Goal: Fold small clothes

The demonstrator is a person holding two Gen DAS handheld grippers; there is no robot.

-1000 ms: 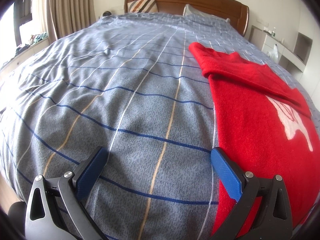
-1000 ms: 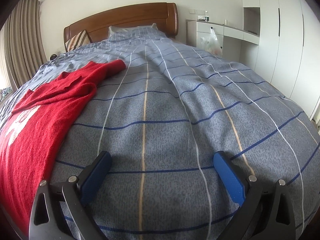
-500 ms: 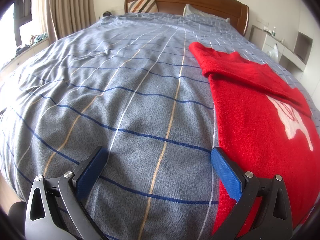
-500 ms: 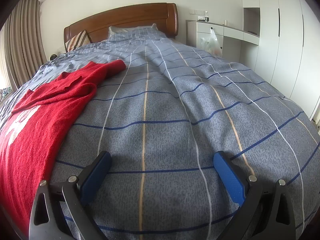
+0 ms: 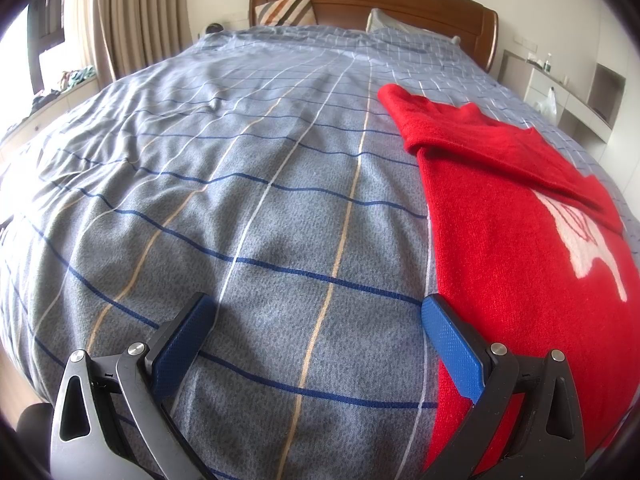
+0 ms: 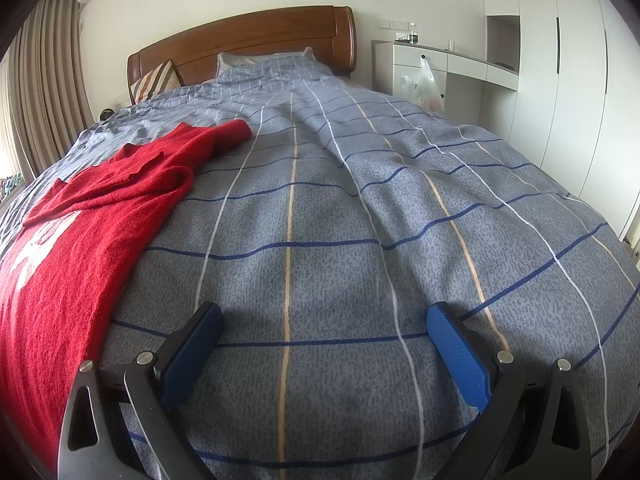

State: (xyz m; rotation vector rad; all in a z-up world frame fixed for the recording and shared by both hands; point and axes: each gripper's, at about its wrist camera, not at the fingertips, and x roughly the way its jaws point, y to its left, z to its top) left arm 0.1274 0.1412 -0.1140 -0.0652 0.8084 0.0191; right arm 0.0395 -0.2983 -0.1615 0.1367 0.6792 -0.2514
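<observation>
I hold both hand-held grippers, left (image 5: pixel 316 316) and right (image 6: pixel 324 324), spread wide and empty over the bed (image 5: pixel 240 200); the red sweater (image 5: pixel 520 240) (one sleeve folded across) lies between them.

Daylight frm left; sharp, fisheye-warped edges.

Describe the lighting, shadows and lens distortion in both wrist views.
Left wrist view: daylight from the window blows out the left edge; the left gripper casts soft shadows on the bedspread; the fisheye bulges the bed, corners black. Right wrist view: even, softer light; faint shadow under the right gripper; the wardrobe lines bow; the red sweater stays sharp.
</observation>
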